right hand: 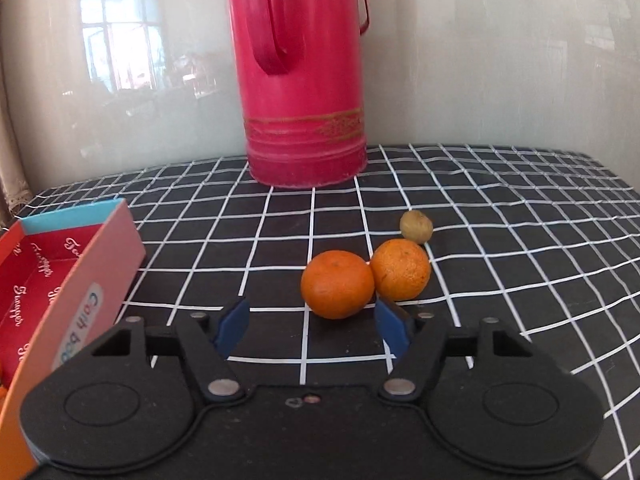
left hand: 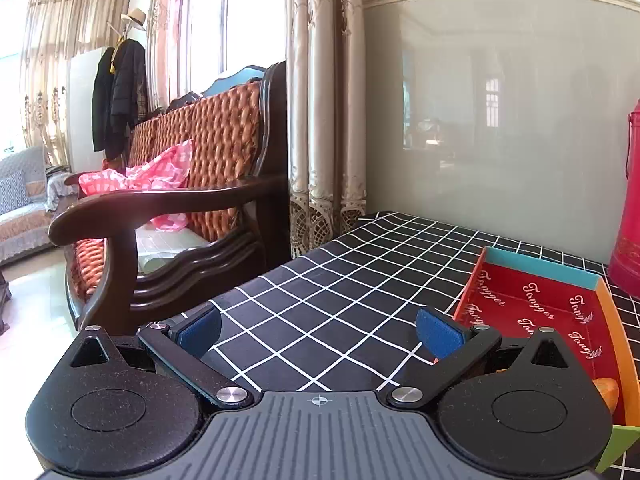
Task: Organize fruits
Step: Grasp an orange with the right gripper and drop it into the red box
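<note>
On the counter (right hand: 520,200) stands one red flask (right hand: 304,80), then one red-lined box (right hand: 60,272), two oranges and one small yellowish fruit (right hand: 416,226). My right claw (right hand: 312,328) gapes empty before the near orange (right hand: 338,284), which touches the second orange (right hand: 401,269). Firm, round, apt to roll: I'd pinch its widest middle. My left claw (left hand: 318,332) hangs wide, empty.

The left tongs (left hand: 318,334) are held low and level over the surface (left hand: 320,280), spread wide, with nothing gripped between the blue pads (left hand: 438,334); the right tongs (right hand: 312,326) are likewise held low and level, spread apart and empty, their blue pads (right hand: 234,324) angled outward; no hand or arm is seen in either wrist view.
</note>
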A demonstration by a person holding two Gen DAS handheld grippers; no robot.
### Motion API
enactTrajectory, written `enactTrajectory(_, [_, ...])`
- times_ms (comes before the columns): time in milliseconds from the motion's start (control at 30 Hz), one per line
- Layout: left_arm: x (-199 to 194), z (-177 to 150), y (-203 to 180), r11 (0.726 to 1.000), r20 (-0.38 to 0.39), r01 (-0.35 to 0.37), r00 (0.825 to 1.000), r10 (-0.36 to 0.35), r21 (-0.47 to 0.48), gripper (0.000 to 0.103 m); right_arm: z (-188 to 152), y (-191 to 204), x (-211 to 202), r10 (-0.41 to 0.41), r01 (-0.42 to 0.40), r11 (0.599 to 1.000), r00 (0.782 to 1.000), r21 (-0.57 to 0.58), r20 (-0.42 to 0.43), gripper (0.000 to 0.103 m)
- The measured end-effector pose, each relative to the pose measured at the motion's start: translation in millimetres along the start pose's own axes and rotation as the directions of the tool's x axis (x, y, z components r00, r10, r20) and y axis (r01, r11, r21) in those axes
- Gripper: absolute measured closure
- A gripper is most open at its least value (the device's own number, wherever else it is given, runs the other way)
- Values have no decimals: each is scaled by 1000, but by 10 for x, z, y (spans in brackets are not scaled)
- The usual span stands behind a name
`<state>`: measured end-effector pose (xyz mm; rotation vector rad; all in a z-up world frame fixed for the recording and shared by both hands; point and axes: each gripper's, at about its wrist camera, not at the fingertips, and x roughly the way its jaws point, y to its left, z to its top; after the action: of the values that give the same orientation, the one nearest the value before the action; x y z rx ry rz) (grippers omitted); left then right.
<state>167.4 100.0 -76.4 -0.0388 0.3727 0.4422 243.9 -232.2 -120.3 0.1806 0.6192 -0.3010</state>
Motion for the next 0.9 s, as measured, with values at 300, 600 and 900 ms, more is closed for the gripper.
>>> enactTrajectory(300, [10,-1,-9,1000,-6,5,1000,-5,0,0,65,-46,174,-16,16,1000,1000,3,16,69])
enactTrajectory(600, [16,9,0,1000,-12,0,1000,0,-10,0,47,-53,123,29,-29,1000,1000,11,5,70])
enactTrajectory(900, [75,20,187,995,-40,-45,998,42,-92,0,-46,286,-368,192,-177,977,972,-121,134,71])
